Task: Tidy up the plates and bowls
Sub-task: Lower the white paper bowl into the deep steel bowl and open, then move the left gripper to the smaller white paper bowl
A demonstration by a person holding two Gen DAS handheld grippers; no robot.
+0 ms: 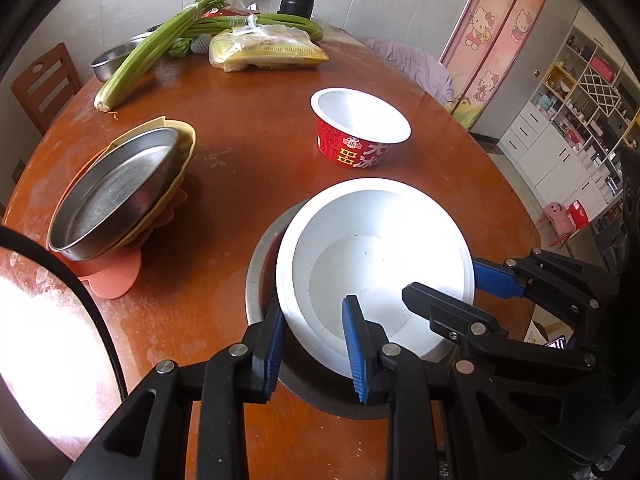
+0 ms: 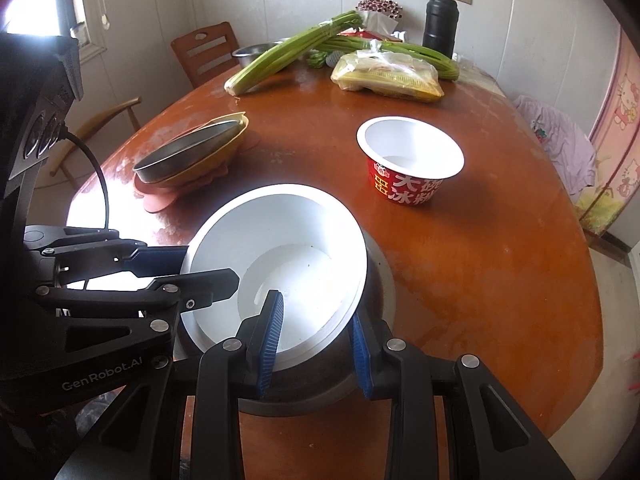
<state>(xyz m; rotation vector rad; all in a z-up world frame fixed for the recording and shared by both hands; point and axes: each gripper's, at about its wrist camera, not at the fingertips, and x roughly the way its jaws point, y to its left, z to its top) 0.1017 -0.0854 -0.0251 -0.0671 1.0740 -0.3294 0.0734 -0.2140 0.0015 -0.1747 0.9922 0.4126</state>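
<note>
Wooden table [image 1: 248,152] – red cup [image 1: 360,128], celery [image 1: 156,48], plate stack [image 1: 120,196].

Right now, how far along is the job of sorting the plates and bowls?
Partly done. A metal pan already sits stacked on the yellow dish and pink plate. In hand: both grippers, left and right, clamp the rim of the white bowl, which is tilted in the metal bowl. Left: the red cup stands alone, and another metal bowl sits by the celery.
</note>
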